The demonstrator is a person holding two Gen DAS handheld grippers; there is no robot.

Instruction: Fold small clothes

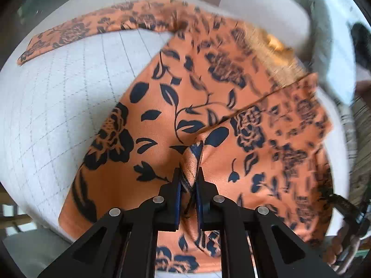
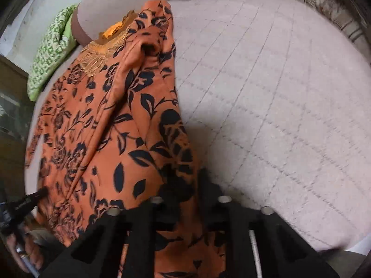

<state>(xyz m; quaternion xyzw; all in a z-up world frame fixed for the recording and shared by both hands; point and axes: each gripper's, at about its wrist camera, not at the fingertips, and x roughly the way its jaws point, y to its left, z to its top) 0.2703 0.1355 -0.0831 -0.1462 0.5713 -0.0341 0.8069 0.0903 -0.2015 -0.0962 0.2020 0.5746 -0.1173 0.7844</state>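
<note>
An orange garment with a dark floral print [image 1: 208, 81] lies spread on a pale quilted surface [image 1: 58, 104]. One sleeve [image 1: 69, 32] stretches to the far left, and a fringed neckline [image 1: 273, 53] shows at the far right. My left gripper [image 1: 190, 183] is shut on a raised pinch of this fabric near its lower hem. In the right wrist view the garment [image 2: 104, 139] lies doubled over lengthwise at the left. My right gripper [image 2: 185, 185] is blurred and shut, with the cloth's near edge running between its fingers. The left gripper's tip [image 2: 39, 194] shows at the lower left.
A green patterned cloth [image 2: 51, 51] lies beyond the garment at the surface's far edge. The quilted surface [image 2: 278, 92] stretches bare to the right of the garment. A striped textile [image 2: 324, 7] sits at the far right rim. A person's hand [image 2: 25, 250] holds the left tool.
</note>
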